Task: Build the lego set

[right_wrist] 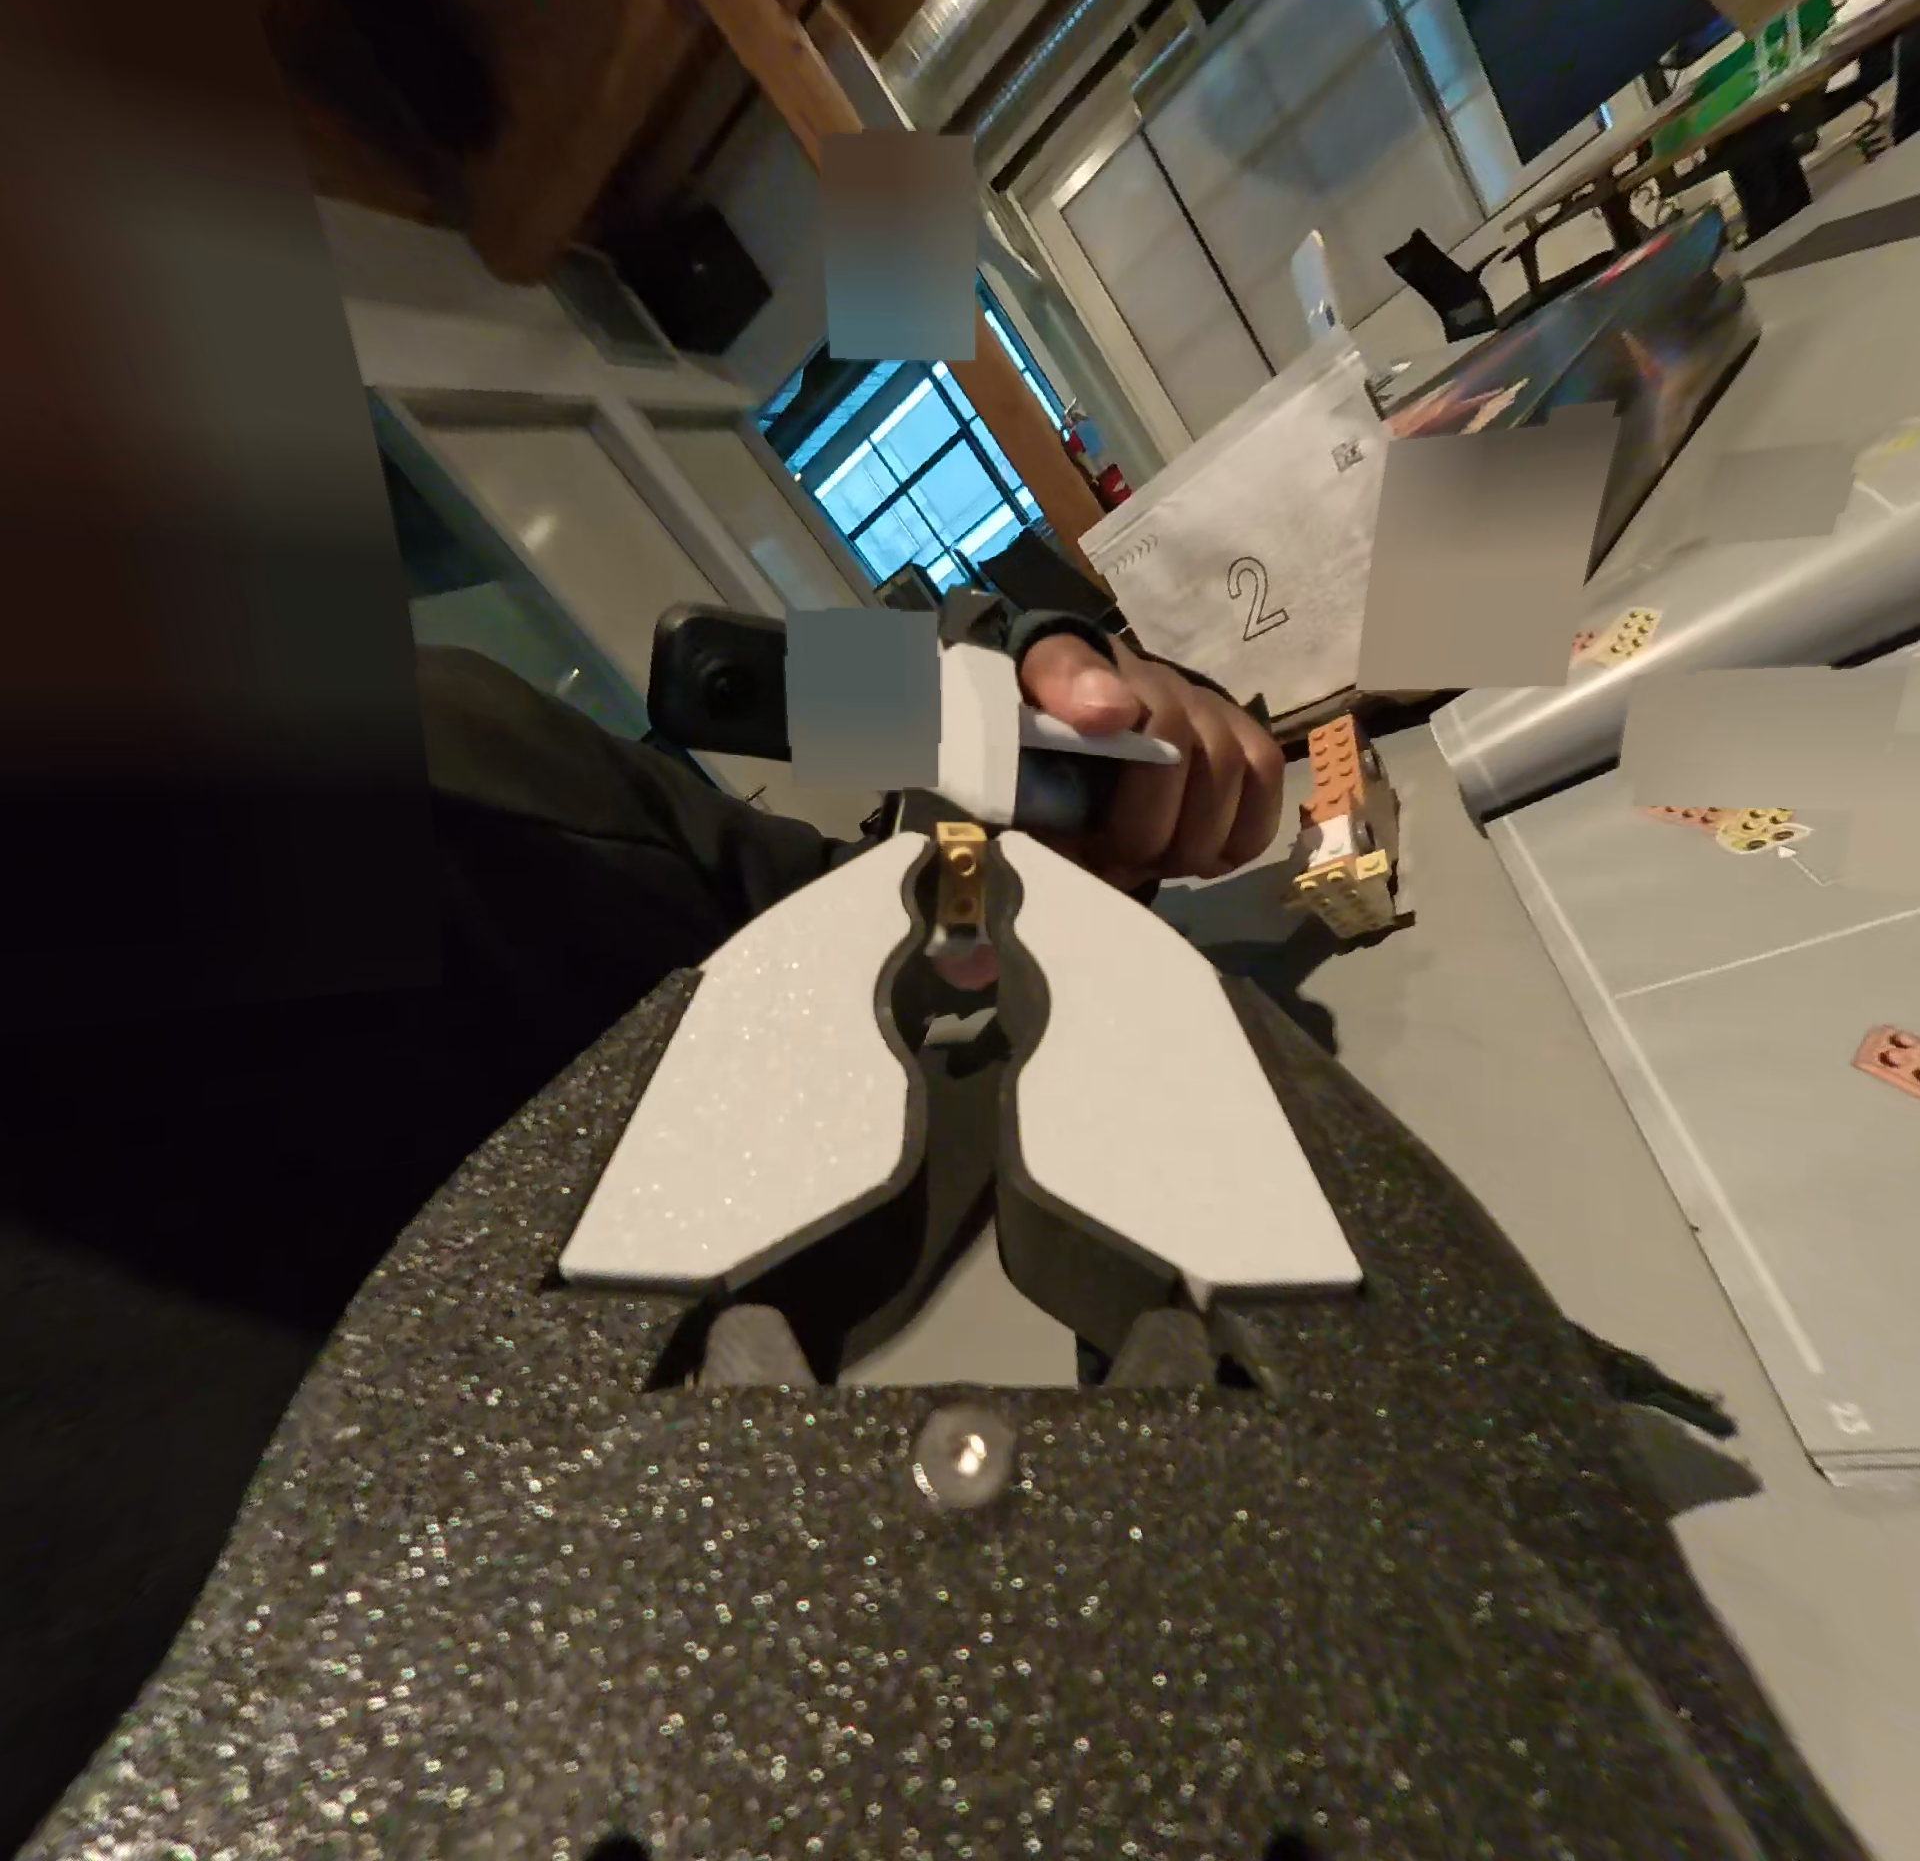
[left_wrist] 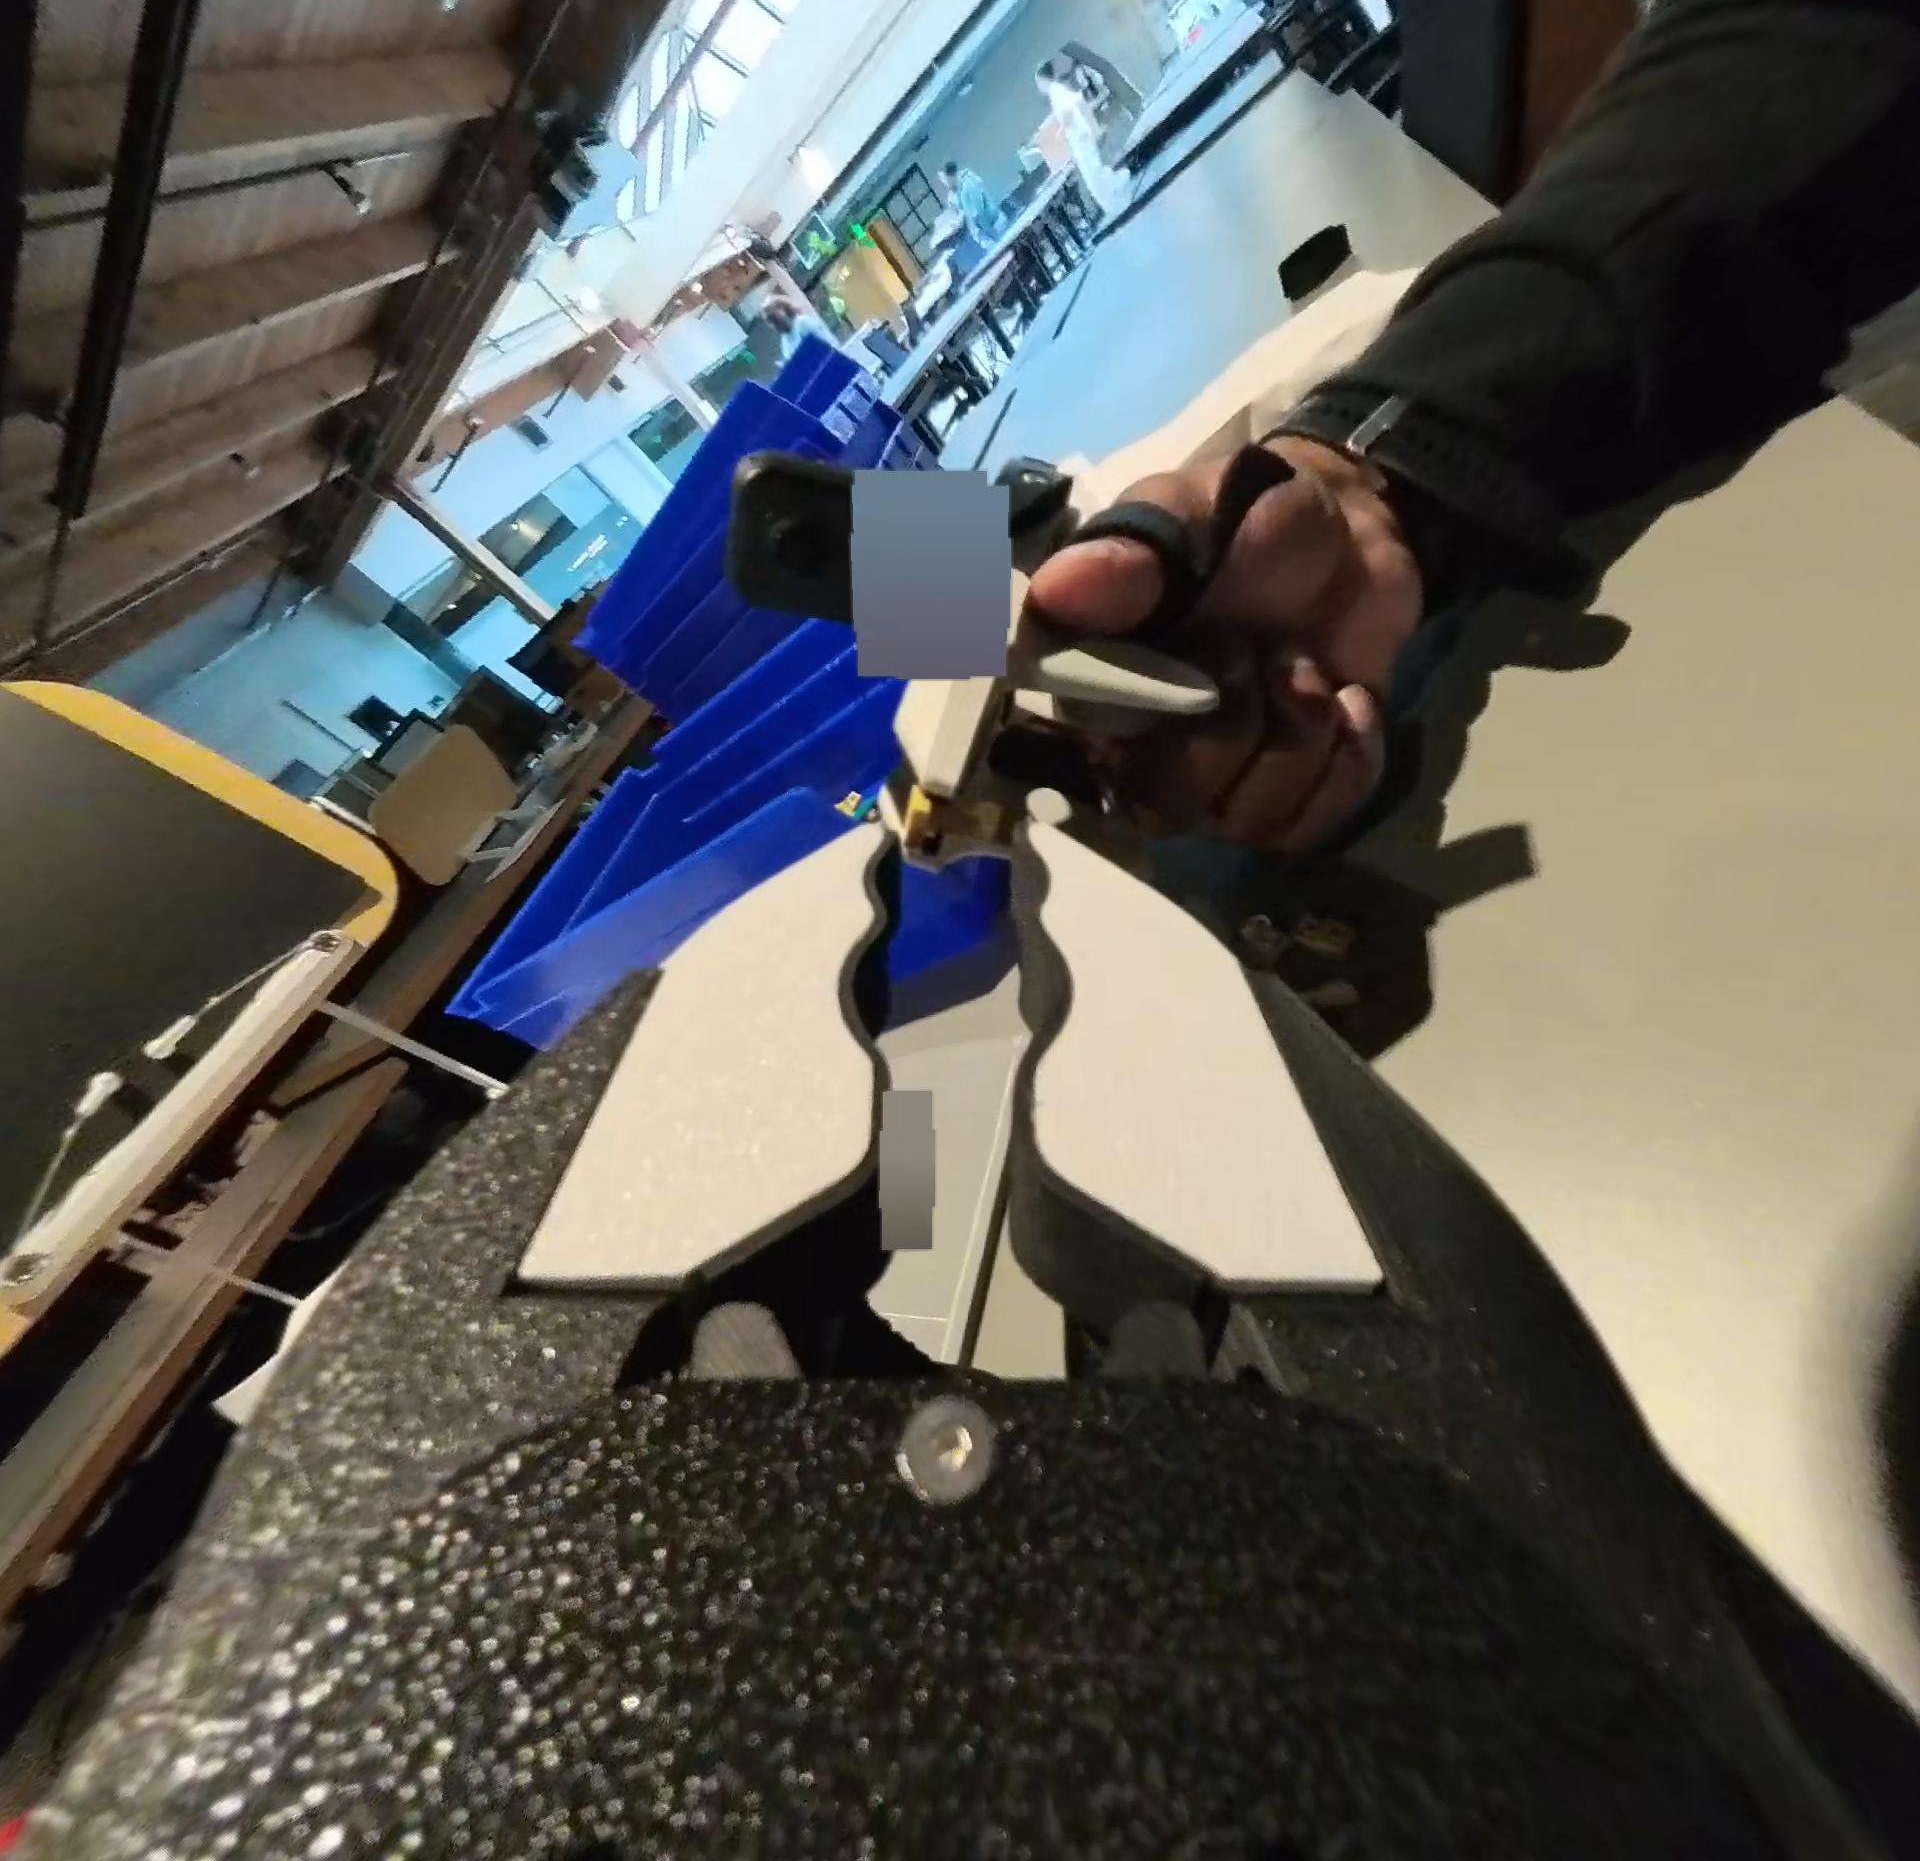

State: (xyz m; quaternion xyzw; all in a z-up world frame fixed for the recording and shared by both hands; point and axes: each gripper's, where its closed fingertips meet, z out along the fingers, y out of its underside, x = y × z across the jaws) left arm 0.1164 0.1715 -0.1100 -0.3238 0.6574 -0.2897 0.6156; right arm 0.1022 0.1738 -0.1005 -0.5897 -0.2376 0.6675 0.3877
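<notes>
A small tan Lego piece [right_wrist: 961,874] with a dark grey part under it sits between the tips of my right gripper [right_wrist: 963,861], which is shut on it. My left gripper [right_wrist: 971,741], held in a hand, comes at the piece from the far side. In the left wrist view the tan piece [left_wrist: 923,824] lies at the tips of my left gripper [left_wrist: 961,840], whose jaws close around it. The right gripper [left_wrist: 951,741] reaches down to it tip to tip. Both are held above the table. A partly built orange, tan and white model [right_wrist: 1340,835] stands on the table behind.
An open instruction booklet [right_wrist: 1714,1032] lies on the grey table [left_wrist: 1662,1032] at right. A pink plate [right_wrist: 1893,1058] shows at its edge. A numbered paper bag [right_wrist: 1236,575] stands farther back. Blue bins [left_wrist: 748,668] are stacked beyond the grippers. A black, yellow-rimmed panel [left_wrist: 156,876] is at left. My two grippers' fingertips are within a few centimetres of each other.
</notes>
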